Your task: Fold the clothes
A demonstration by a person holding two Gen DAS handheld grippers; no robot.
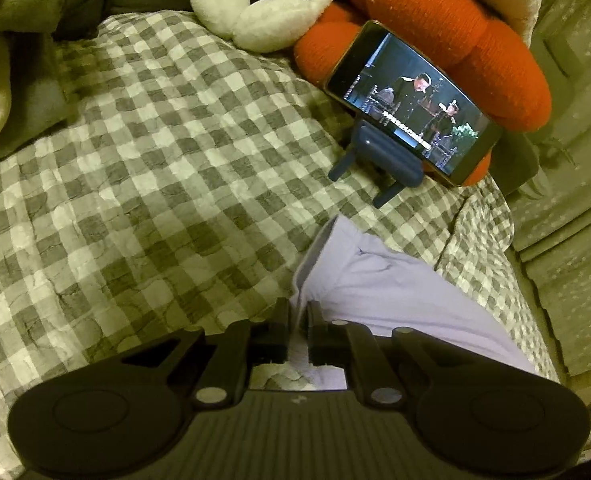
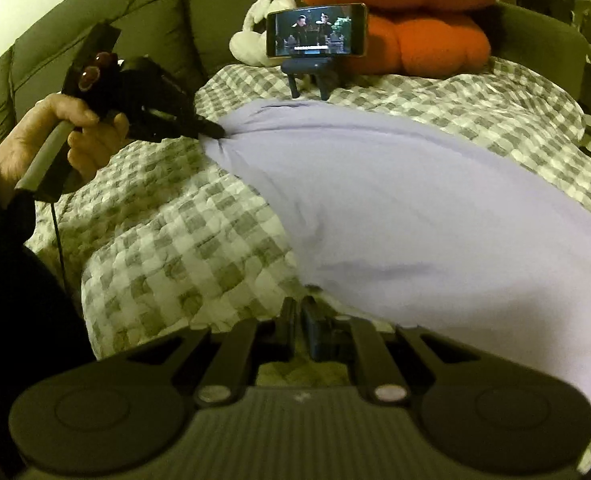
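A pale lilac garment (image 2: 395,200) lies spread across a grey-and-white checked bedspread (image 2: 167,240) on a bed.

Left tongs (image 2: 215,131): closed on the far left corner of the garment, the fabric bunched at the tips. In the left wrist view the same tongs (image 1: 298,312) show lilac cloth pinched between nearly touching jaws. A hand (image 2: 63,136) holds their handle, and a dark sleeve (image 2: 11,280) fills the left edge of that view.

Right tongs (image 2: 300,307): closed at the near edge of the garment; the jaws meet at the fabric's hem, but whether cloth is actually held between them cannot be told.

At the head of the bed, a phone (image 2: 316,30) with a lit screen stands on a small dark stand (image 2: 309,70). Behind it sit an orange cushion (image 2: 407,12) and a white plush toy (image 2: 251,40).
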